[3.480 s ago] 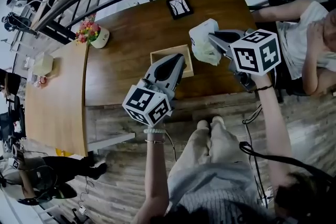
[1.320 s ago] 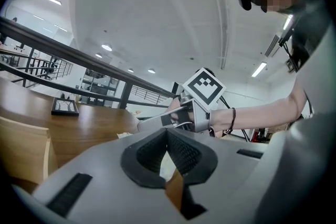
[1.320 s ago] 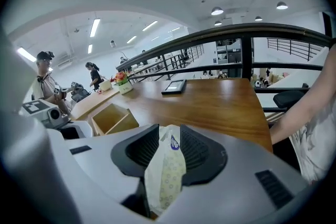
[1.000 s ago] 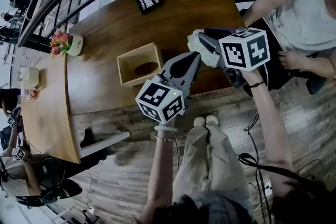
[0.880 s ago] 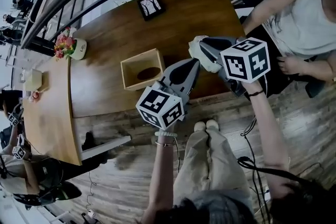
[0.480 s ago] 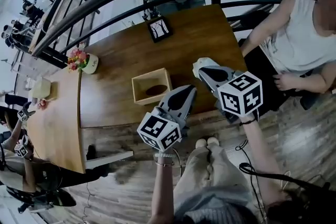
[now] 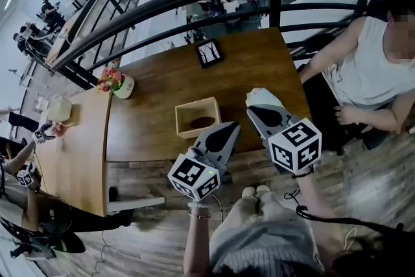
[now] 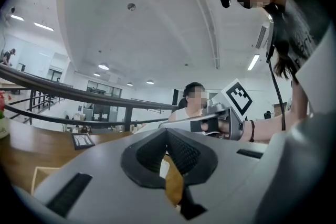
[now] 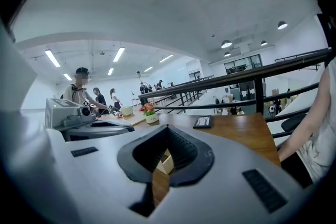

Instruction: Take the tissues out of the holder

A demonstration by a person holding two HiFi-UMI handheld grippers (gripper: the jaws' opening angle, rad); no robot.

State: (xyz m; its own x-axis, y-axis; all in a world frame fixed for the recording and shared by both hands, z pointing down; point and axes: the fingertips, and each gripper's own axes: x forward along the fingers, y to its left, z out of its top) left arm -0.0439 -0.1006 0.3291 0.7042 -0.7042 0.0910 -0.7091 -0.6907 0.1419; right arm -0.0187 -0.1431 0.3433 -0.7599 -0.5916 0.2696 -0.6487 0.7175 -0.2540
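The open-topped wooden tissue holder point(image 7: 200, 117) stands on the brown table point(image 7: 155, 107) with a dark, empty inside. The white tissue pack point(image 7: 262, 97) lies on the table to its right, just beyond my right gripper point(image 7: 255, 111). That gripper is shut with nothing between its jaws and hangs near the table's front edge. My left gripper point(image 7: 231, 128) hovers right of the holder's near corner, also shut and empty. In the right gripper view the holder point(image 9: 167, 162) shows through the gap below the closed jaws point(image 9: 168, 128). The left gripper point(image 8: 167, 131) points past the table toward the right gripper.
A framed picture point(image 7: 209, 53) lies at the table's far side and a flower pot point(image 7: 117, 82) at its left corner. A person in white point(image 7: 369, 68) sits to the right. A black railing point(image 7: 214, 0) runs behind. A second table point(image 7: 71, 152) stands on the left.
The right gripper has let go of the tissue pack, which now rests on the table, and has shut empty. Both grippers have drawn back toward the table's front edge.
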